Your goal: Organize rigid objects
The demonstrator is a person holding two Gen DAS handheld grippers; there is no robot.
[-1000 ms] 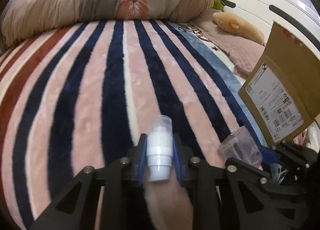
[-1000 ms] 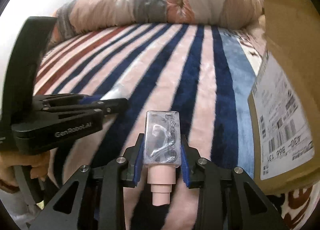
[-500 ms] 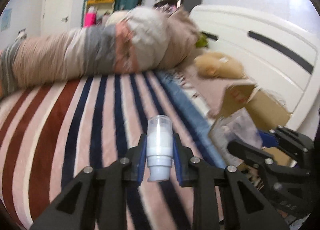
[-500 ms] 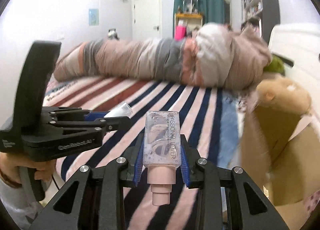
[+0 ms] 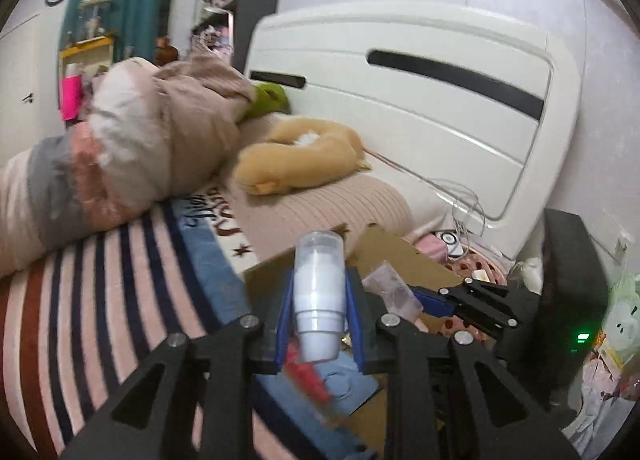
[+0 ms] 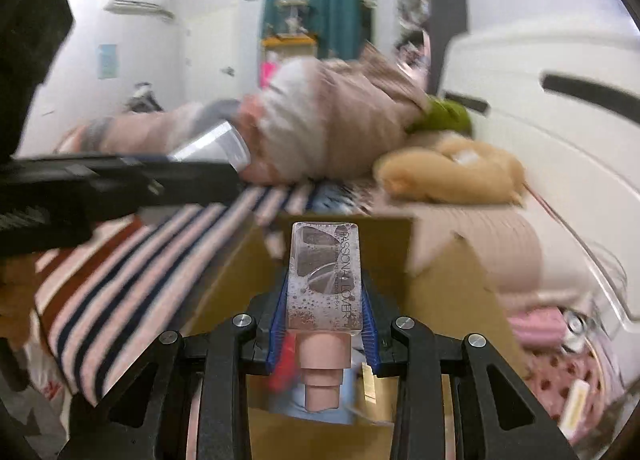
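Observation:
My left gripper (image 5: 320, 312) is shut on a white pump bottle with a clear cap (image 5: 319, 292), held upright above the open cardboard box (image 5: 404, 256). My right gripper (image 6: 325, 320) is shut on a clear flat bottle with a pink cap (image 6: 325, 280), lettered "Passional Lover", over the same box (image 6: 444, 284). The right gripper and its bottle show in the left wrist view (image 5: 472, 302) to the right. The left gripper and its bottle show in the right wrist view (image 6: 120, 183) at the left. Inside the box lie a blue item (image 5: 344, 388) and a red item (image 5: 306, 376).
The striped blanket (image 5: 100, 300) covers the bed at left. A rolled duvet (image 5: 120, 155) and a tan plush cushion (image 5: 304, 159) lie behind, before the white headboard (image 5: 420, 99). A pink dotted basket (image 6: 568, 376) with small items stands at right.
Both grippers have swung right and lifted from over the striped blanket to above the open box, still holding their bottles. The view now faces the headboard.

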